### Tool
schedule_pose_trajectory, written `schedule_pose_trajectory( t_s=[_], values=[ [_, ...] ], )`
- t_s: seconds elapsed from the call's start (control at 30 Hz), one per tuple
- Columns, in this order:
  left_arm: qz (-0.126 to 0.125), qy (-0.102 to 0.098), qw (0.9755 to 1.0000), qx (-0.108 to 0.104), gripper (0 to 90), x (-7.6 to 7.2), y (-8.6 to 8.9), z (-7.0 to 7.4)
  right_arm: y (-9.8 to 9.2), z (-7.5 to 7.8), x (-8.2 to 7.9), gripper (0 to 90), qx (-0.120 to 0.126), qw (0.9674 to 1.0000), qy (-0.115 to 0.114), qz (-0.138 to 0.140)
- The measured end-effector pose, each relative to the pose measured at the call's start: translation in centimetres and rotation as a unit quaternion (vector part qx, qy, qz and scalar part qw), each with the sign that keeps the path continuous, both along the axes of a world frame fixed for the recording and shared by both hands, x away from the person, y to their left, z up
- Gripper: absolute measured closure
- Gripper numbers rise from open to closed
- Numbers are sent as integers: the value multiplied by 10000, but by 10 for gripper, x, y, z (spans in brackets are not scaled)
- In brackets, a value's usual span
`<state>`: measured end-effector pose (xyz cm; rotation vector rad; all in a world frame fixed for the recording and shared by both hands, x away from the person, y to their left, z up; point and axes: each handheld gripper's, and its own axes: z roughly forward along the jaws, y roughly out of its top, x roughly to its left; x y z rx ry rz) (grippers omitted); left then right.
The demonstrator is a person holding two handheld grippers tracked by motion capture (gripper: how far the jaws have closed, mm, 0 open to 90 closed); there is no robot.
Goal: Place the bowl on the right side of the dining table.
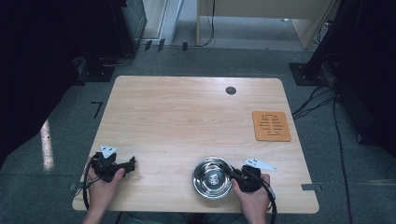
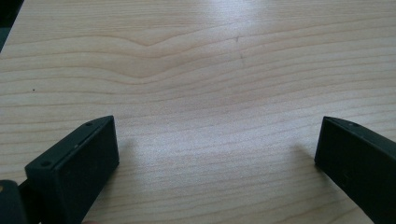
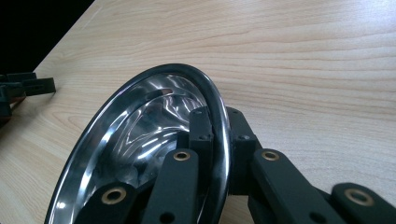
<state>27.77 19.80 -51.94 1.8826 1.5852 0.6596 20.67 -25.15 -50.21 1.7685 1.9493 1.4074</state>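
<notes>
A shiny round steel bowl [image 1: 212,177] rests on the wooden table [image 1: 187,116] near its front edge, right of centre. My right gripper [image 1: 233,174] is shut on the bowl's right rim. In the right gripper view its two jaws pinch the bowl's rim [image 3: 217,107], one inside and one outside. My left gripper [image 1: 130,163] lies at the front left of the table in a person's hand. Seen in the left gripper view, the left gripper [image 2: 217,144] stands open, its jaws wide apart over bare wood with nothing between them.
An orange-brown square mat [image 1: 271,125] with a cut pattern lies at the right side of the table. A small dark round cap [image 1: 230,90] sits in the table near its far edge. Cables run on the floor at the right.
</notes>
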Motion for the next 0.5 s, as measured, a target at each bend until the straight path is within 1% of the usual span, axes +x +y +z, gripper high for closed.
schedule_pose_trajectory(
  t_s=[0.1,0.23,0.5],
  values=[
    [0,-1,10000,1,0,0,0,0,-1,0,0,847,23,10000,10,-3],
    [1,1,10000,2,0,0,0,0,-3,2,0,848,59,10000,-33,-30],
    [0,-1,10000,1,0,0,0,0,-11,5,1,848,114,9998,-92,-145]
  ],
)
